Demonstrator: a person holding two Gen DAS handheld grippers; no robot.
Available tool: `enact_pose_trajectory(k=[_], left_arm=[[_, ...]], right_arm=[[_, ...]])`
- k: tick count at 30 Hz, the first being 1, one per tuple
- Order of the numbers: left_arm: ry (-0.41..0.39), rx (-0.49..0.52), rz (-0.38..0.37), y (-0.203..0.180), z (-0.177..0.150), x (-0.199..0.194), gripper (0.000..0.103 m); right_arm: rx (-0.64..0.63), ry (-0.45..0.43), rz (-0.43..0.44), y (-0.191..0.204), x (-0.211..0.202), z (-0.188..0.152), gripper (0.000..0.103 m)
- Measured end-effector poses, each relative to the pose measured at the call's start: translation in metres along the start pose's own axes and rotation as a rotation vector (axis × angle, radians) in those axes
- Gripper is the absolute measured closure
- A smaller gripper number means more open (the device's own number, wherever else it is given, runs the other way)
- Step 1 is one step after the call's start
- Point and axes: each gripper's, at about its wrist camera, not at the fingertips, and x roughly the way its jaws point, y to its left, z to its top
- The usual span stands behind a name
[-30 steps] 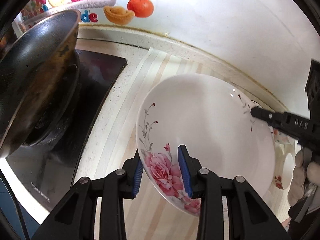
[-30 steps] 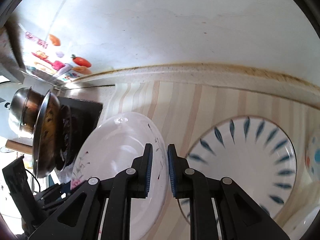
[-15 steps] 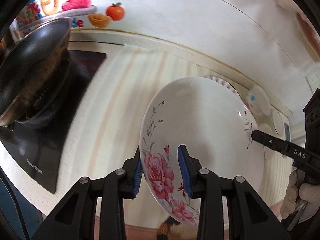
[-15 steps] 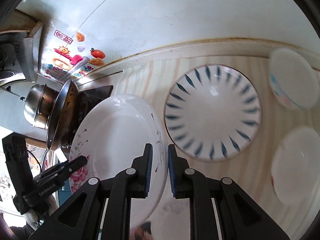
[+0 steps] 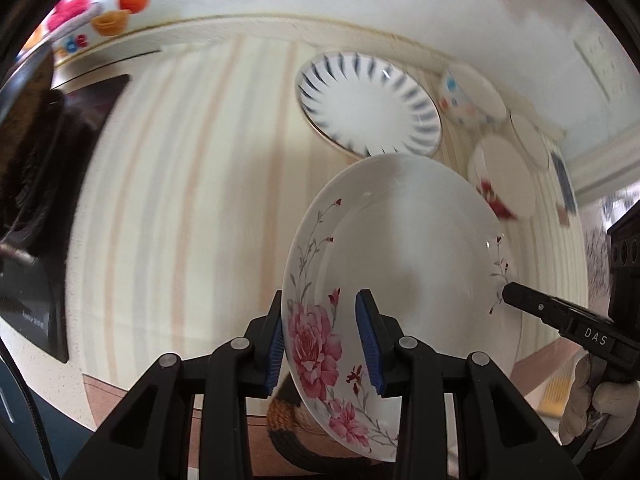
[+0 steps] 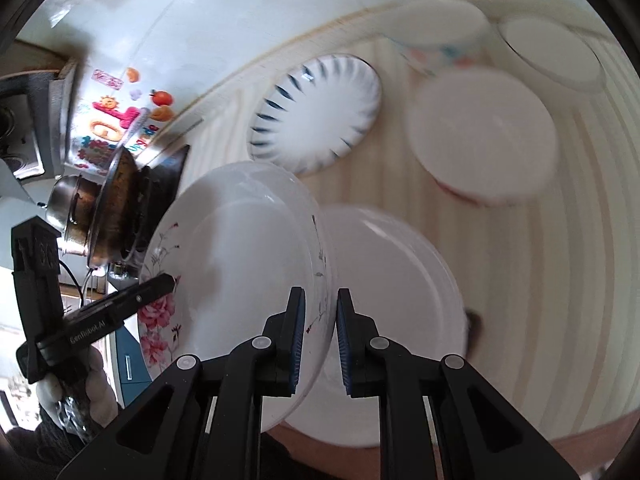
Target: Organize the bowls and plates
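Note:
A white plate with pink roses (image 5: pixel 404 264) hangs tilted above the striped counter, held by both grippers at opposite rims. My left gripper (image 5: pixel 320 320) is shut on the rose side of the rim. My right gripper (image 6: pixel 321 312) is shut on the far rim with the thin sprig; one of its fingers (image 5: pixel 520 300) shows in the left wrist view. In the right wrist view the floral plate (image 6: pixel 240 248) hangs partly over a plain white plate (image 6: pixel 392 300) lying on the counter. A blue-dashed plate (image 5: pixel 368 104) lies further back.
Three bowls stand to the right: a large white one (image 6: pixel 480 136), one with coloured dots (image 6: pixel 440 28) and a small one (image 6: pixel 552 48). A dark wok (image 6: pixel 116 200) and a steel pot (image 6: pixel 68 200) sit on the black cooktop (image 5: pixel 36 280) at the left. The counter's front edge is close below.
Both grippers carried the floral plate to the right along the counter, away from the cooktop. The bowls and the plain white plate have come into view. Both grips are unchanged.

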Motion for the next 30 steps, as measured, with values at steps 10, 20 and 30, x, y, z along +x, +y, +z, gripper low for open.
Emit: enact_pose_trajectory(k=[10, 20, 30], left_arm=[[0.105, 0.070, 0.007, -0.030, -0.008, 0.038, 0.072], [0.114, 0.091, 0.052, -0.037, -0.009, 0.048, 0.072], [0.097, 0.108, 0.085, -0.045, -0.015, 0.051, 0.072]], right_arm=[[0.103, 0.007, -0.036, -0.058, 0.006, -0.029, 0.086], [0.112, 0.022, -0.040, -0.069, 0.007, -0.029, 0.086], [0.100, 0.043, -0.054, -0.066, 0.009, -0.030, 0.086]])
